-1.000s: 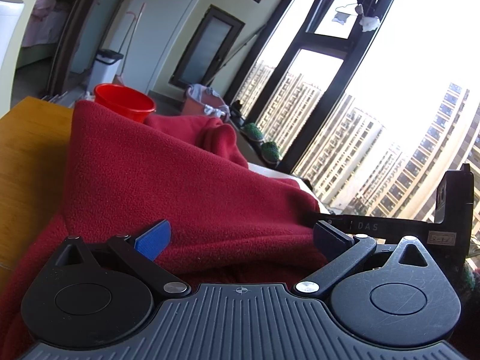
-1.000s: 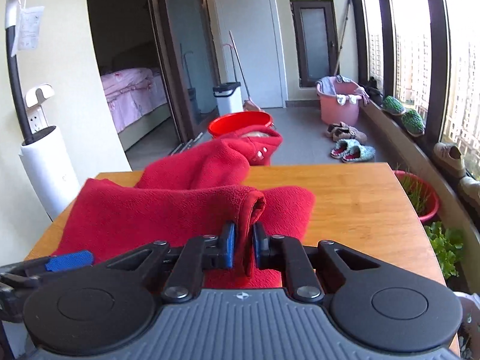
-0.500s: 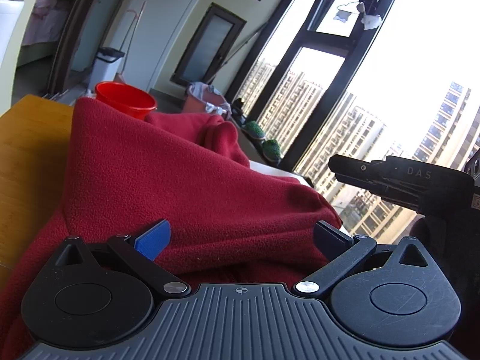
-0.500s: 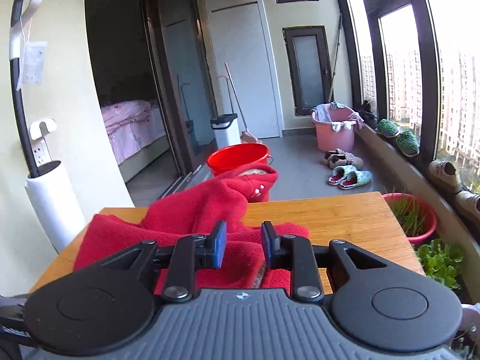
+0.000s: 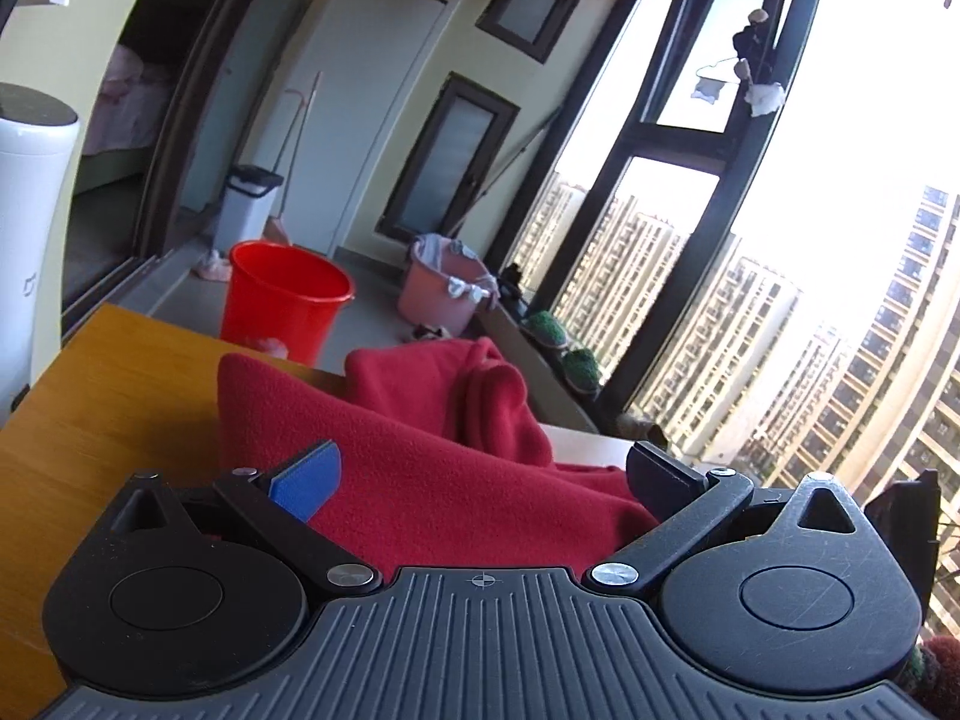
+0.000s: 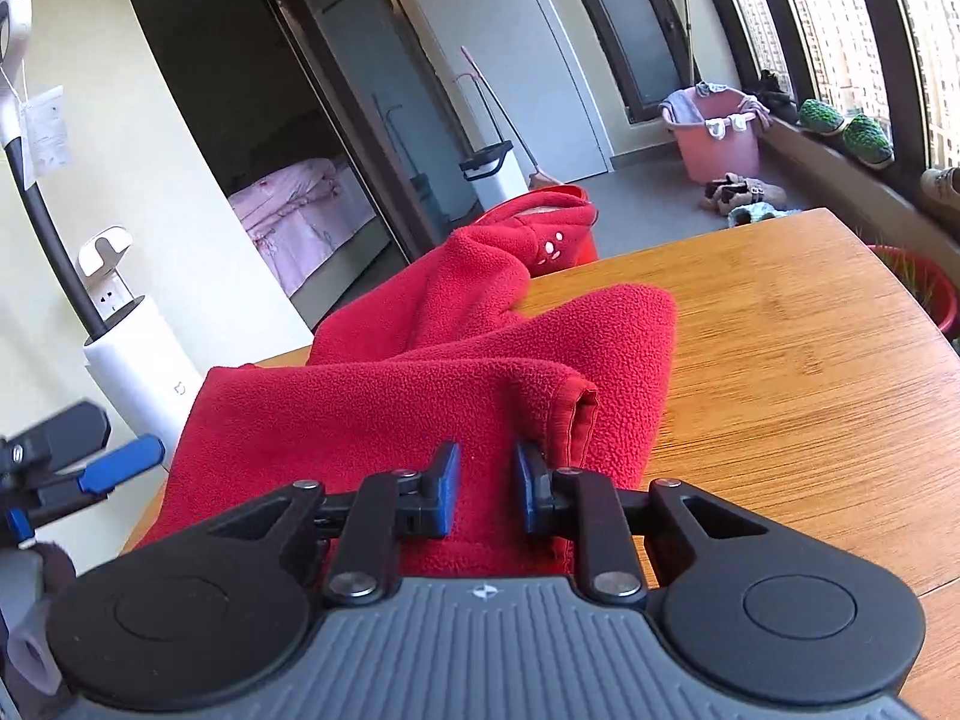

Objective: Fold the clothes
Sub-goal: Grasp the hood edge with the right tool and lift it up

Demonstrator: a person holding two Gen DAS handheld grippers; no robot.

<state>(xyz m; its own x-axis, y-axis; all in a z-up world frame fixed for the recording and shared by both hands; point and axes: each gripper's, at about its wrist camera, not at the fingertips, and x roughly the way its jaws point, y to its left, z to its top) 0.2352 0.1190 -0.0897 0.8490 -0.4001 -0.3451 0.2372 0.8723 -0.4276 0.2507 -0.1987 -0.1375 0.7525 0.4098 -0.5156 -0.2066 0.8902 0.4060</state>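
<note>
A red fleece garment (image 6: 432,360) lies partly folded on the wooden table (image 6: 810,360), its hood end hanging off the far edge. It also shows in the left wrist view (image 5: 432,468). My left gripper (image 5: 486,474) is wide open above the near part of the fleece, holding nothing. My right gripper (image 6: 486,486) has its jaws a little apart, just above the folded edge, with fleece showing in the gap but not pinched. The left gripper also shows at the left edge of the right wrist view (image 6: 90,468).
A white cylindrical appliance (image 6: 144,360) stands at the table's left. A red bucket (image 5: 282,300), a pink basin (image 6: 714,138), a white bin (image 5: 249,210) and shoes are on the floor beyond. Windows run along the right side. A red plant tub (image 6: 918,282) sits by the table's right edge.
The right gripper opened and let go of the folded fleece edge, rose, then came back down close over it. The left gripper lifted and tilted up, staying open.
</note>
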